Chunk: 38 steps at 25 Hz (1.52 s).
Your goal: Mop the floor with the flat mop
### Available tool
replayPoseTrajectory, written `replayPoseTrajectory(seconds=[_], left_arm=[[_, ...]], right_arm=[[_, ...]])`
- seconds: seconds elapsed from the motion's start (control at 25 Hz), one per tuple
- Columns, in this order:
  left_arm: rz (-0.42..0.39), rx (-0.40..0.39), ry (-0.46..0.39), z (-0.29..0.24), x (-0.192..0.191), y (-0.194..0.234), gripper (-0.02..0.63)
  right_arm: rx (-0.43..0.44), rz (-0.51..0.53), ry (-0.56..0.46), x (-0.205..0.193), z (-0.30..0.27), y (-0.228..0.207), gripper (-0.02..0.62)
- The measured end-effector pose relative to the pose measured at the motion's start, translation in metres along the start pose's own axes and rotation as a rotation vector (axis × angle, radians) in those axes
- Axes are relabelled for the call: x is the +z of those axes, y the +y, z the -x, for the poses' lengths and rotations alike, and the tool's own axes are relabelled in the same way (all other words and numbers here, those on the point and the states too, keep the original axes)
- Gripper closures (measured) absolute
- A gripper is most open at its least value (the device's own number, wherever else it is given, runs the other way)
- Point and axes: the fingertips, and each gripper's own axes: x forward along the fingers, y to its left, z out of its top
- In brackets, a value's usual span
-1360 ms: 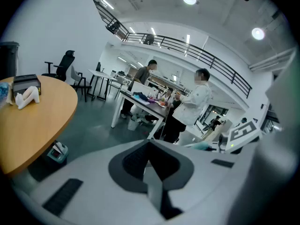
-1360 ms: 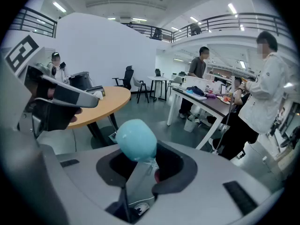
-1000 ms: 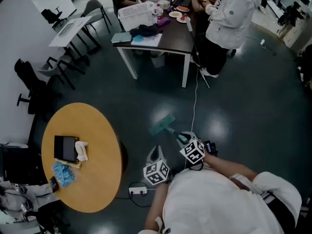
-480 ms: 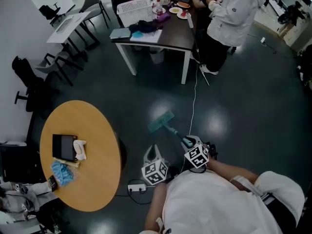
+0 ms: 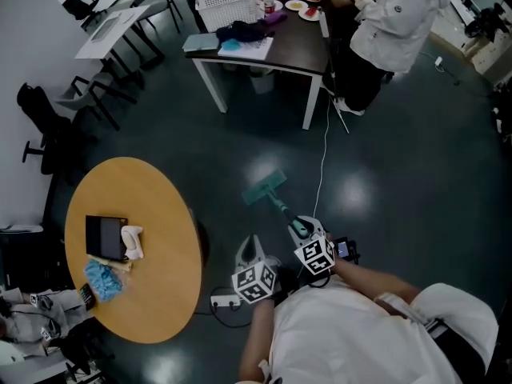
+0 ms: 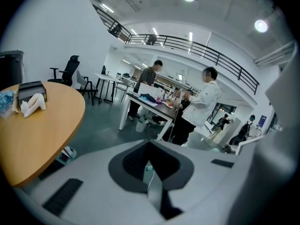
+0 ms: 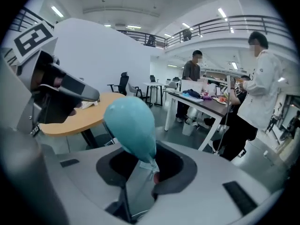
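The flat mop lies with its teal head (image 5: 264,188) flat on the dark floor, and its pole (image 5: 282,211) rises toward me. My right gripper (image 5: 304,234) is shut on the pole just under the teal bulb grip (image 5: 299,229). In the right gripper view that grip (image 7: 131,125) sticks out past the shut right gripper (image 7: 152,172). My left gripper (image 5: 254,248) hangs left of the pole, apart from it, pointing forward. In the left gripper view the left gripper (image 6: 152,170) is shut with nothing in it.
A round wooden table (image 5: 160,214) stands close on my left, with a power strip (image 5: 224,301) on the floor by its foot. A white cable (image 5: 322,166) runs toward the dark table (image 5: 296,50), where a person in white (image 5: 392,22) stands. Chairs (image 5: 48,126) line the left wall.
The mop head has slid a little farther from me toward the dark table. Both grippers have stayed nearly where they were.
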Motion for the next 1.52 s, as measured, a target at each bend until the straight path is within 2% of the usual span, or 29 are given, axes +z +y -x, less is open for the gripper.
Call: replayPoseTrajectory(seconds=[0.16, 0.4, 0.72, 0.96, 1.2, 1.52], left_arm=[[0.012, 0.013, 0.002, -0.001, 0.003, 0.008, 0.601], [0.029, 0.038, 0.003, 0.001, 0.008, 0.022, 0.601], [0.081, 0.090, -0.007, 0.001, 0.012, 0.036, 0.601], [0.077, 0.097, -0.002, -0.002, 0.008, 0.045, 0.601], [0.078, 0.075, -0.010, 0.000, 0.007, 0.046, 0.601], [0.058, 0.005, -0.050, 0.003, 0.025, 0.031, 0.601]], right_arm=[[0.002, -0.002, -0.001, 0.016, -0.027, 0.000, 0.482], [-0.011, -0.003, 0.068, 0.006, -0.086, -0.012, 0.482], [-0.035, 0.033, 0.033, 0.080, -0.216, -0.058, 0.482], [-0.023, 0.111, 0.037, 0.098, -0.258, -0.056, 0.482], [-0.015, 0.093, 0.067, 0.066, -0.210, -0.048, 0.482], [0.022, 0.022, 0.158, -0.004, -0.046, -0.023, 0.482]])
